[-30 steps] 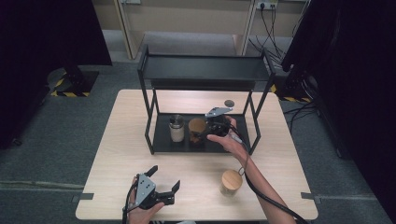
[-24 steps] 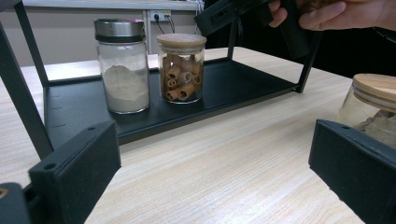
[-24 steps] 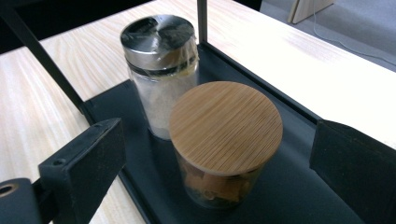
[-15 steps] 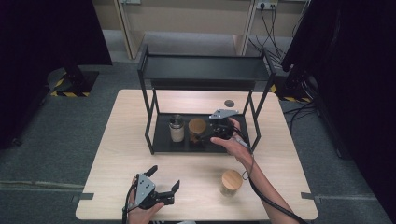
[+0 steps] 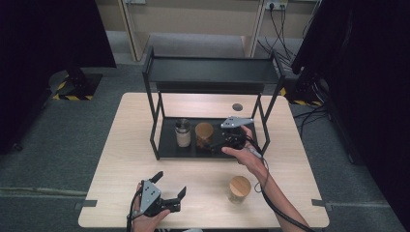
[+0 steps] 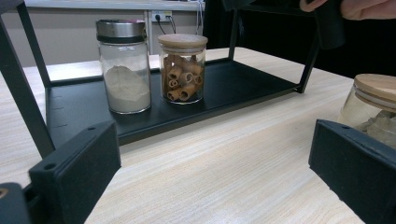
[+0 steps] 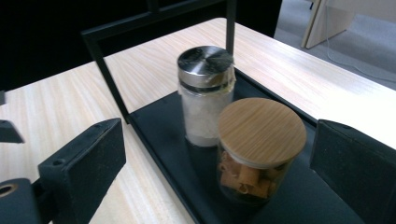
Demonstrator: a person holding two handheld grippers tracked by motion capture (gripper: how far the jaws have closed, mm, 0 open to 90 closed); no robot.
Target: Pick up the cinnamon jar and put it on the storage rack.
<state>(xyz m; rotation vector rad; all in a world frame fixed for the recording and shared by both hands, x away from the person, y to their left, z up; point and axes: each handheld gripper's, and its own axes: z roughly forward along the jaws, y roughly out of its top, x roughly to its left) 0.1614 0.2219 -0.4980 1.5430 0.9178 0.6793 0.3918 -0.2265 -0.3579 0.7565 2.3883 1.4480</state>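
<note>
A black two-tier rack [image 5: 167, 145] stands on the table. On its lower shelf [image 6: 233, 88] are a metal-lidded jar of white powder [image 5: 183, 133] [image 6: 124, 70] [image 7: 205, 93] and, beside it, a wooden-lidded jar of rolled brown pieces [image 5: 204, 134] [image 6: 182, 67] [image 7: 259, 144]. My right gripper [image 5: 216, 141] [image 7: 218, 140] is over the lower shelf, just right of the wooden-lidded jar. It is open, with its jaws wide on either side of that jar and not touching it. My left gripper [image 5: 170, 183] [image 6: 212, 140] rests open near the table's front edge, holding nothing.
A second wooden-lidded jar [image 5: 240, 188] [image 6: 373, 105] stands on the bare table at the front right, beside the right forearm. The rack's upper shelf [image 5: 212, 70] and corner posts [image 5: 155, 125] frame the lower shelf. A small dark round hole [image 5: 237, 107] marks the tabletop behind the rack.
My right gripper has drawn back slightly to the right and toward the person, away from the wooden-lidded jar. The left gripper and the jars have stayed put.
</note>
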